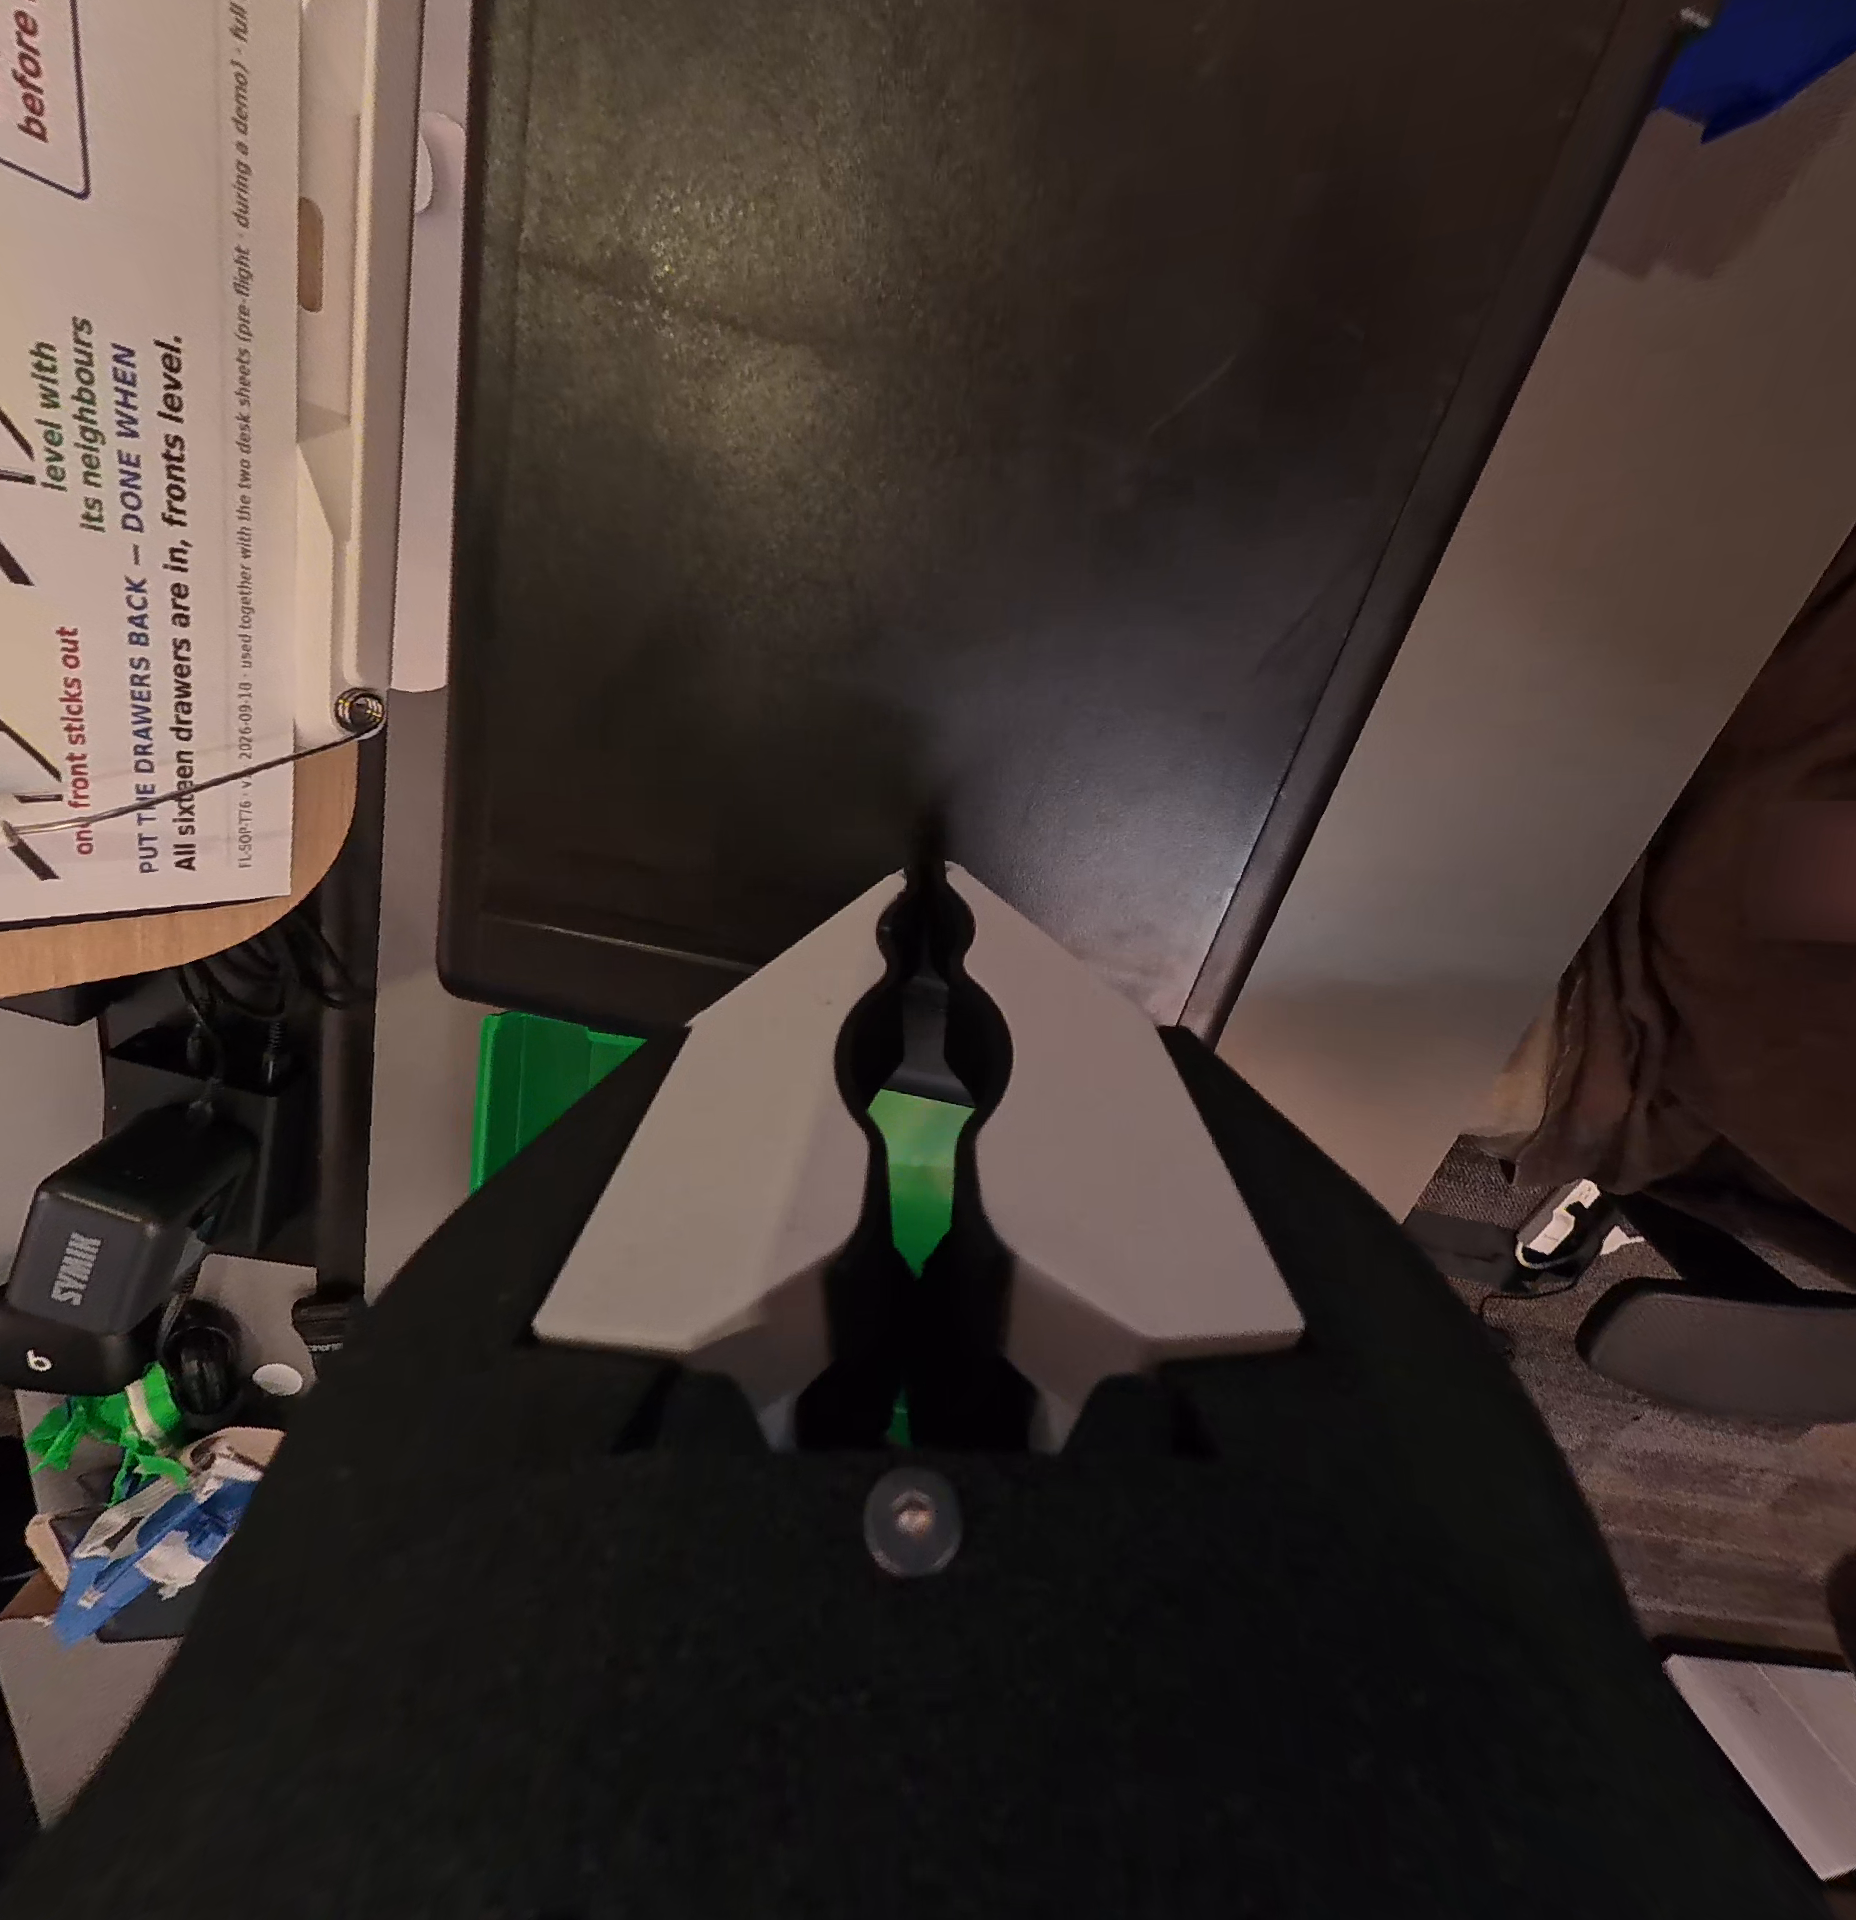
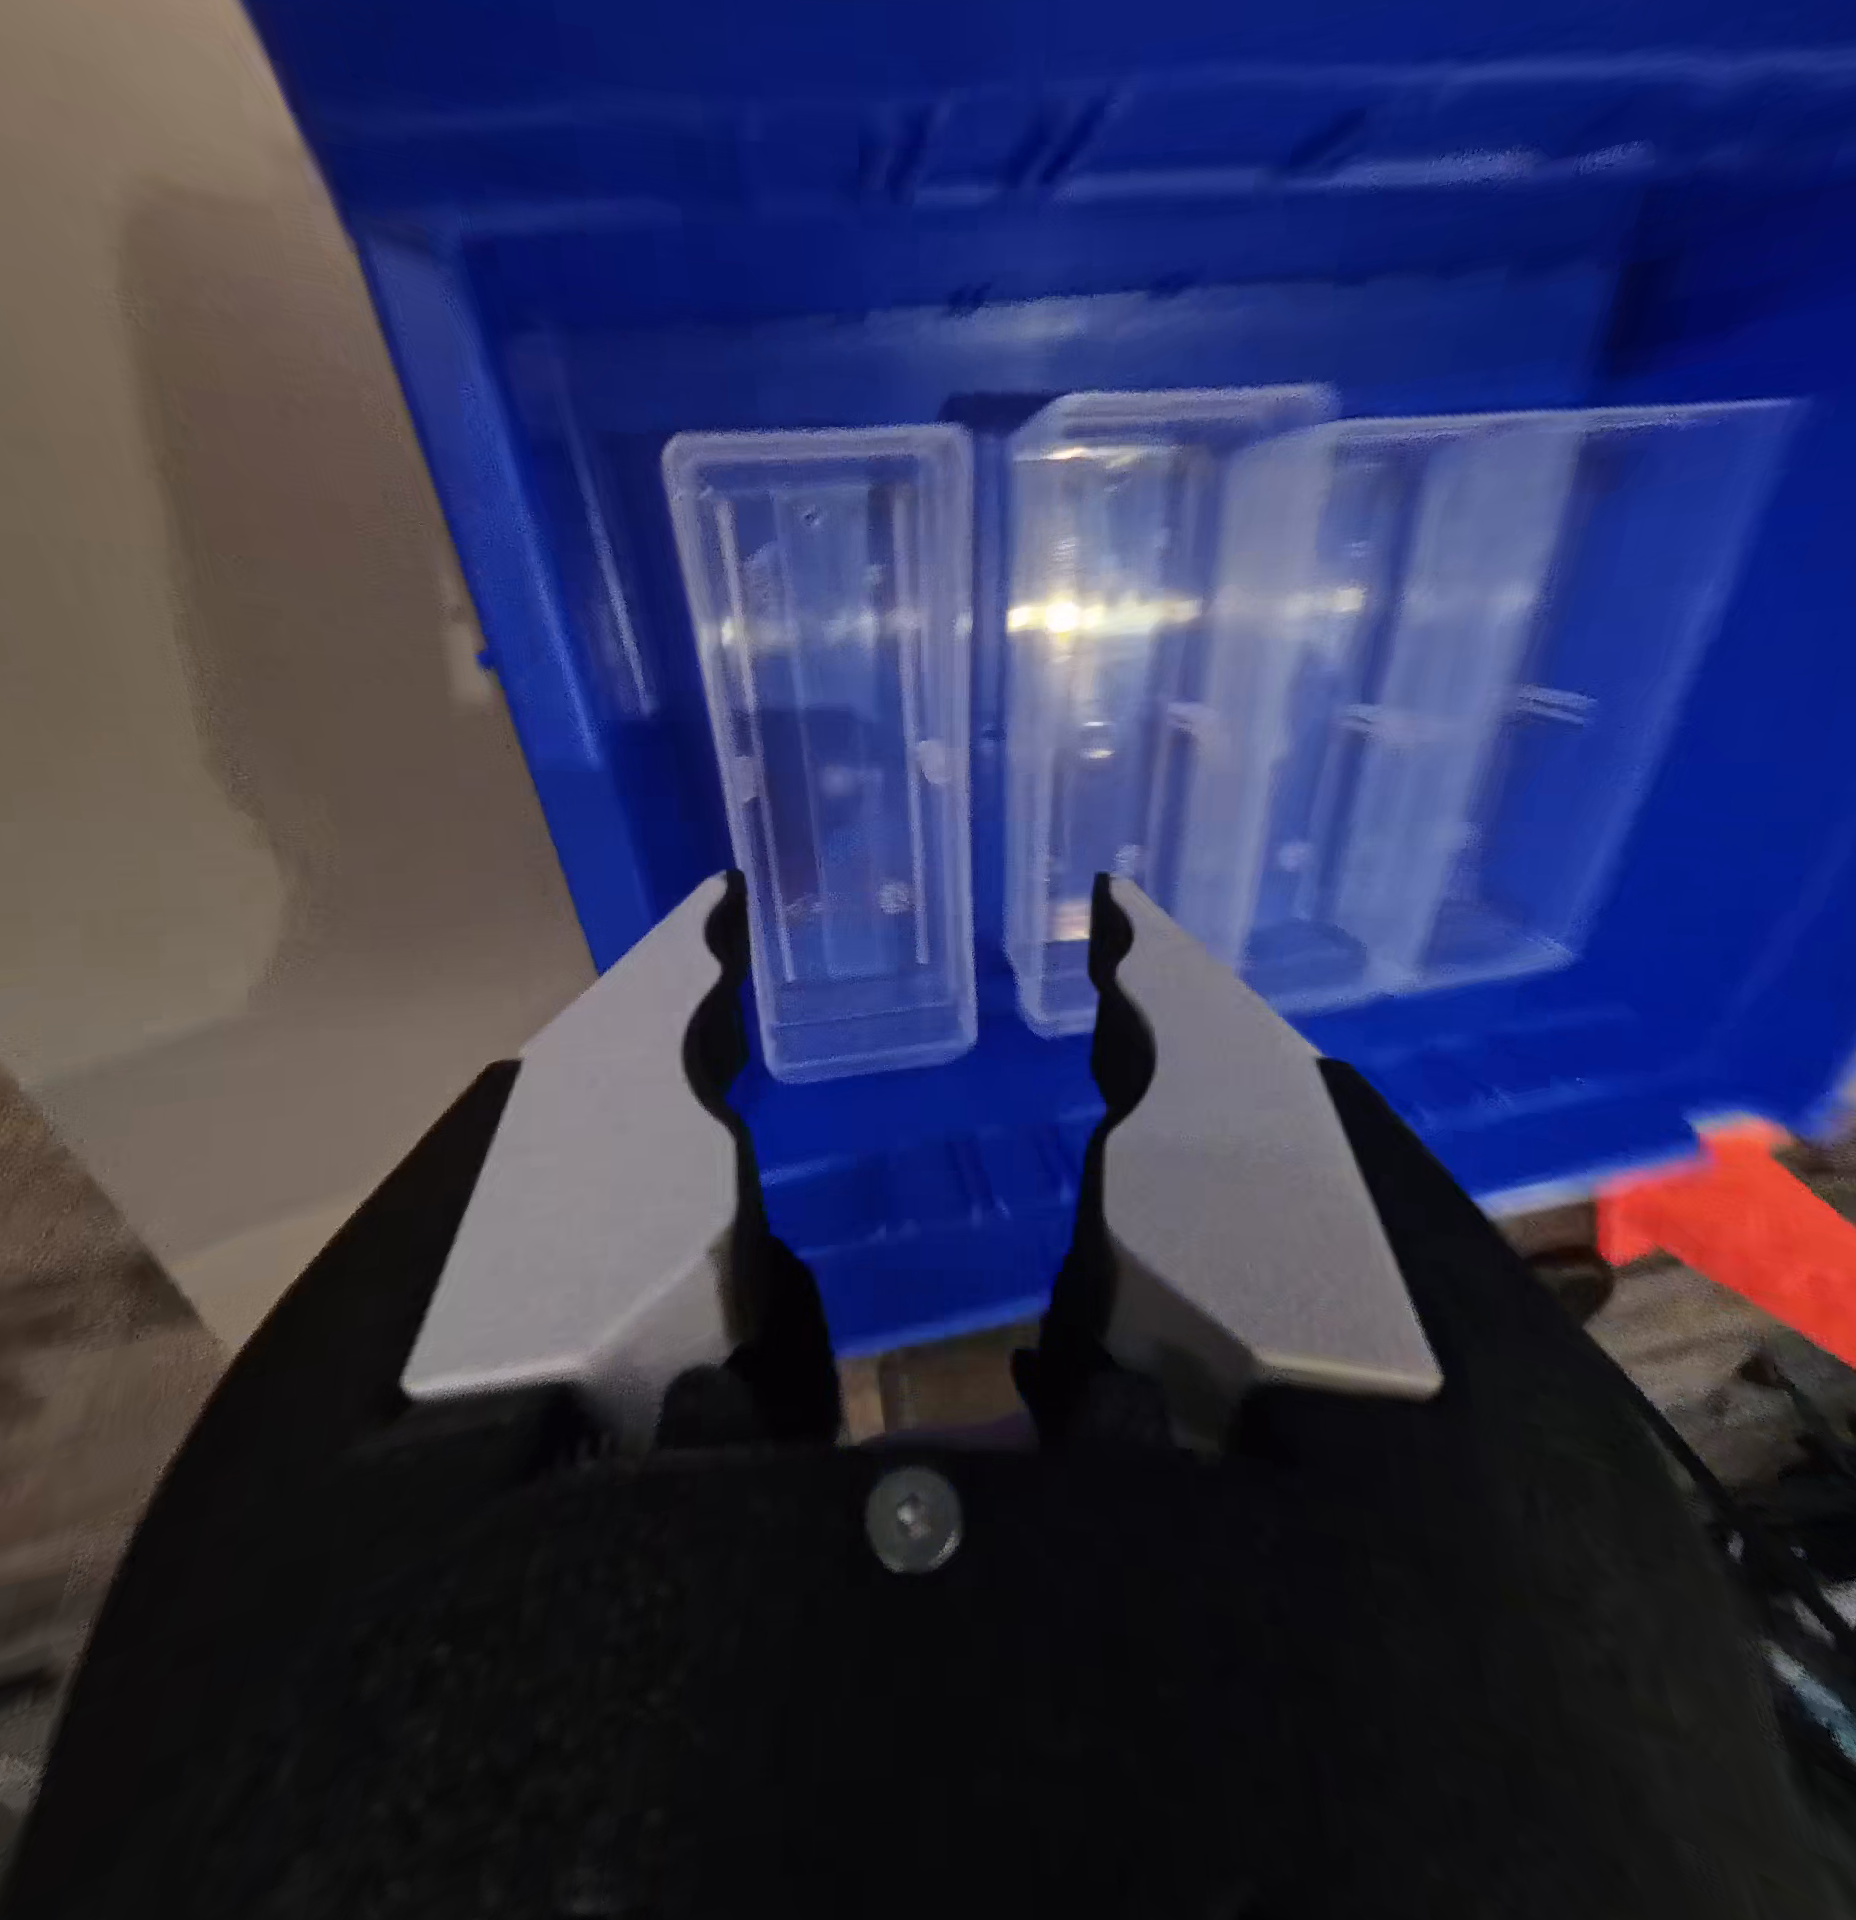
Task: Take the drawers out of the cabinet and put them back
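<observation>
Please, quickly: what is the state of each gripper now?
Left gripper: closed, tips against the black cabinet, holding nothing visible.
Right gripper: open, empty, facing clear drawers in a blue bin.

Blue bin [image 2: 1111, 260] (clear drawers [image 2: 830, 748])

An office: a wooden desk [image 1: 155, 935], grey carpet [image 1: 1630, 1475] and an office chair base [image 1: 1724, 1351].

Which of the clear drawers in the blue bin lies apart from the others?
The leftmost clear drawer, just beyond the right tool; a gap separates it from the other drawers, which overlap.
</observation>
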`<state>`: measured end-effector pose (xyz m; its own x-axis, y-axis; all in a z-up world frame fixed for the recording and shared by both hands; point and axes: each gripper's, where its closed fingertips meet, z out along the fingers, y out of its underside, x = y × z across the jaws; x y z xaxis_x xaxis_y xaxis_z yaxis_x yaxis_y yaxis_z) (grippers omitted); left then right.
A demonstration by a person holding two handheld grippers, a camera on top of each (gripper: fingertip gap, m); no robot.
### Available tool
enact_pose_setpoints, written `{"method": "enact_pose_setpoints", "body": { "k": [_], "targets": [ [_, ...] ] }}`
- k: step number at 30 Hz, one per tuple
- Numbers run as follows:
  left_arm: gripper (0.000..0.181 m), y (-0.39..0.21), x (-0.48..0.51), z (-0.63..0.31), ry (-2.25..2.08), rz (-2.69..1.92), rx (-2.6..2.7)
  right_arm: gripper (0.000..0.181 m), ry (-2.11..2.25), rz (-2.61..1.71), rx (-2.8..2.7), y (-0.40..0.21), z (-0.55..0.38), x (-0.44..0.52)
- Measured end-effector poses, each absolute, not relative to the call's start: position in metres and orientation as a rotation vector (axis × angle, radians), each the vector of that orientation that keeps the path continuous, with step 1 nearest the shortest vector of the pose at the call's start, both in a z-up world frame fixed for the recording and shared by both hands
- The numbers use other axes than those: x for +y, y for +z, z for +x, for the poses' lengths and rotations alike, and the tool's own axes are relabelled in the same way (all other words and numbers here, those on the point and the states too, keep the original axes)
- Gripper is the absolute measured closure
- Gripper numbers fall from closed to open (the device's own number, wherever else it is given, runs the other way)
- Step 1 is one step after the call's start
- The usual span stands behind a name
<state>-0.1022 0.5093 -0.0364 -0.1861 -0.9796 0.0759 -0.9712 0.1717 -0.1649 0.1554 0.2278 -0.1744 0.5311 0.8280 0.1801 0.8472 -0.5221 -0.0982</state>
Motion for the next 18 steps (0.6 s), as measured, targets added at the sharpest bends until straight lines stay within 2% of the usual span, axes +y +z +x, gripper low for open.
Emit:
{"method": "enact_pose_setpoints", "body": {
  "k": [3,6,8,10,13,15,18],
  "targets": [
    [0.181,-0.036,0.509,-0.102,-0.267,-1.972,2.351,0.115,-0.242,-2.445,-1.054,-0.113,0.144,0.239],
    [0.181,-0.036,0.509,-0.102,-0.259,-1.975,2.339,0.120,-0.204,-2.234,-0.421,-0.066,0.127,0.232],
    [0.181,-0.037,0.509,-0.102,-0.248,-1.976,2.340,0.119,-0.107,-2.118,0.047,-0.078,0.116,0.214],
    [0.181,-0.037,0.509,-0.102,-0.236,-1.984,2.339,0.117,-0.069,-2.030,0.248,-0.108,0.093,0.189],
    [0.181,-0.037,0.508,-0.101,-0.204,-1.937,2.349,0.118,-0.126,-1.925,0.381,-0.138,0.071,0.160],
    [0.181,-0.035,0.509,-0.104,-0.184,-1.882,2.347,0.109,-0.097,-1.941,0.417,-0.155,0.055,0.150],
    [0.181,-0.013,0.495,-0.108,-0.362,-1.899,2.205,0.108,-0.080,-1.930,0.371,-0.160,0.044,0.140]
  ]
}}
